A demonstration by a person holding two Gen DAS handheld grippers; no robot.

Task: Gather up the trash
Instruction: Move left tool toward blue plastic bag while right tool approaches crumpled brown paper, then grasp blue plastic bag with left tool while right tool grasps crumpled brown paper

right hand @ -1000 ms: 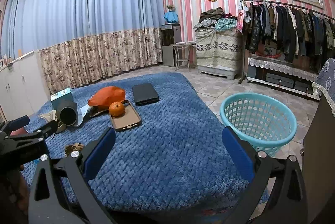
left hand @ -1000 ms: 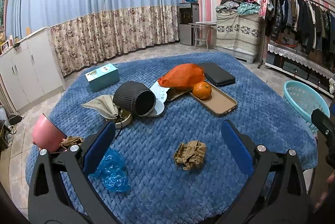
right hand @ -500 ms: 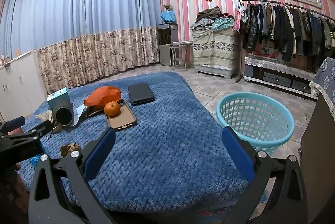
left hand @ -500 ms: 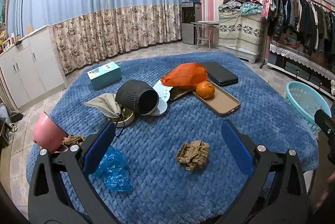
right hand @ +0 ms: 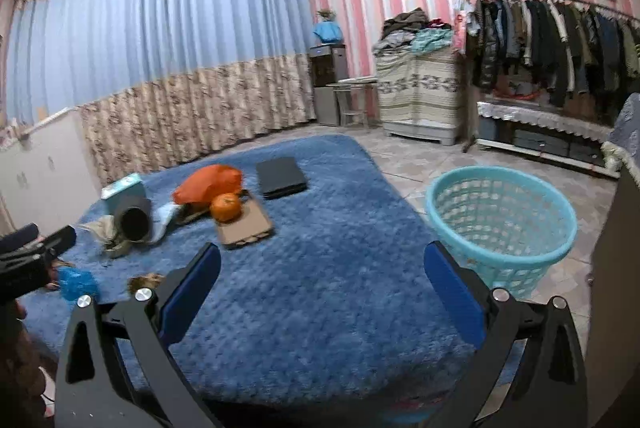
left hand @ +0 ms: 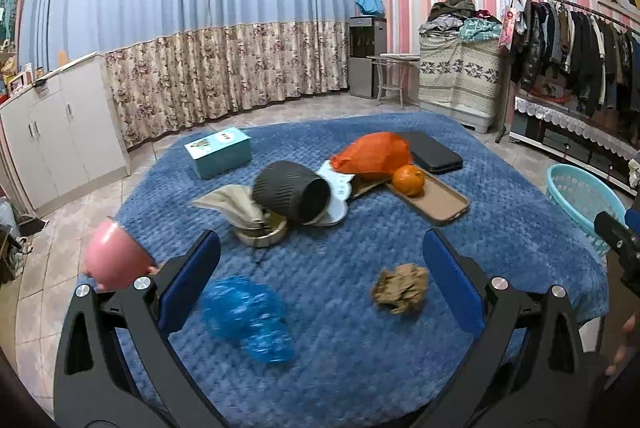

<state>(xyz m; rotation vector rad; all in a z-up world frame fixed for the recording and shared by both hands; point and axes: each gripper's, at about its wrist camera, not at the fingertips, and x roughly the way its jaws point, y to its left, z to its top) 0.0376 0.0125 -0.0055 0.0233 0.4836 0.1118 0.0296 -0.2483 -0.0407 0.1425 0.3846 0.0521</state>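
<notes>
While both hand-held grippers stay unclenched and empty, the left hand-held gripper (left hand: 320, 276) should straddle the crumpled brown paper (left hand: 400, 288), lower right of centre on the blue blanket (left hand: 360, 348), then squeeze.

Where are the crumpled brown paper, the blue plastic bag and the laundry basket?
crumpled brown paper (left hand: 400, 289), left wrist view, middle of the wad.
blue plastic bag (left hand: 248, 320), left wrist view, centre of the crinkled plastic.
laundry basket (right hand: 500, 252), right wrist view, near outer wall.

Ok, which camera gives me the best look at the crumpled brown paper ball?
The left wrist view: the brown paper ball lies whole and unobstructed on the blue blanket, between the open jaws. In the right wrist view only a sliver of it peeks out beside that gripper's own left finger.
</notes>
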